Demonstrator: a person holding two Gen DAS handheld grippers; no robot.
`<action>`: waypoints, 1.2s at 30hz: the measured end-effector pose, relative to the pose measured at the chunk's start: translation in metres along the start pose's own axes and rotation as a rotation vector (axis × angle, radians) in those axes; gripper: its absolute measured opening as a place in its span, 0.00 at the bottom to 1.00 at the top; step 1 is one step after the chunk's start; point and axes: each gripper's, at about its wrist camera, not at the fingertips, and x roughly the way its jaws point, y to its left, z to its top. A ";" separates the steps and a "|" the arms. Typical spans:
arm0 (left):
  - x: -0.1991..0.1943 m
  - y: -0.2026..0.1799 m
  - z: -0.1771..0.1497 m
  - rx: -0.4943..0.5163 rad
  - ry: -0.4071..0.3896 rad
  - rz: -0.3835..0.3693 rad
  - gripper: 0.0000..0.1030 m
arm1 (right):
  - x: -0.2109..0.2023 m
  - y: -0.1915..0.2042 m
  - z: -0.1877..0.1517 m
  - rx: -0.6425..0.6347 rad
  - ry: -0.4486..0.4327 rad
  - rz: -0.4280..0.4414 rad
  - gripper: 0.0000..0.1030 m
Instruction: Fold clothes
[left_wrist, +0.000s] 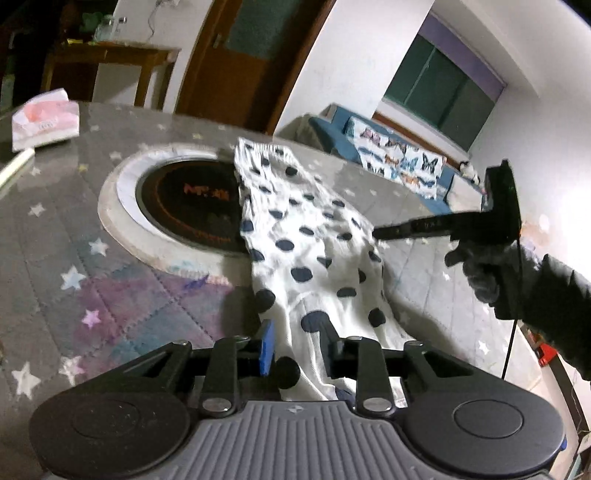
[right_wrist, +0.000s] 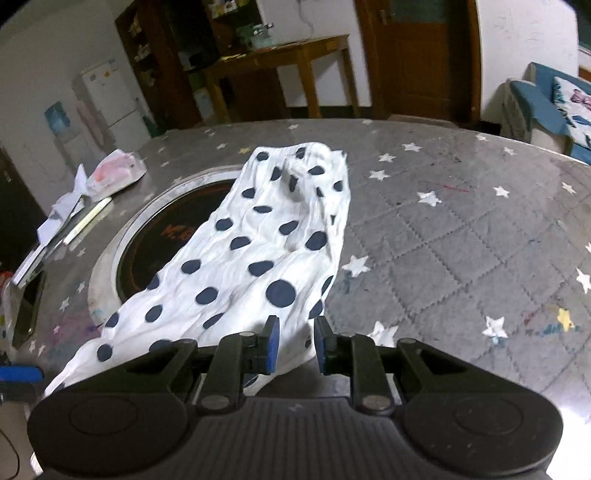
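A white garment with dark blue polka dots (left_wrist: 306, 251) lies stretched over the grey star-patterned table, partly covering the round black hob. It also shows in the right wrist view (right_wrist: 255, 243). My left gripper (left_wrist: 297, 350) is closed on the garment's near end, with cloth bunched between its blue pads. My right gripper (right_wrist: 295, 343) is closed on another near edge of the cloth. The right gripper also shows in the left wrist view (left_wrist: 384, 232), held by a black-gloved hand, its tips at the cloth's right edge.
A round black hob (left_wrist: 192, 206) with a pale ring is set into the table (right_wrist: 461, 240). A pink tissue pack (left_wrist: 46, 118) and a white stick lie at the table's far left. A wooden side table, door and blue sofa stand beyond.
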 end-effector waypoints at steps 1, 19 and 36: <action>0.002 0.001 0.000 -0.016 0.008 -0.001 0.28 | 0.000 0.000 -0.001 0.007 -0.006 0.001 0.19; -0.013 -0.020 0.011 -0.006 -0.076 -0.078 0.02 | -0.025 0.044 -0.039 -0.046 -0.041 0.070 0.19; 0.000 -0.021 0.019 -0.024 -0.079 -0.160 0.02 | -0.073 0.118 -0.081 -0.225 -0.030 0.254 0.35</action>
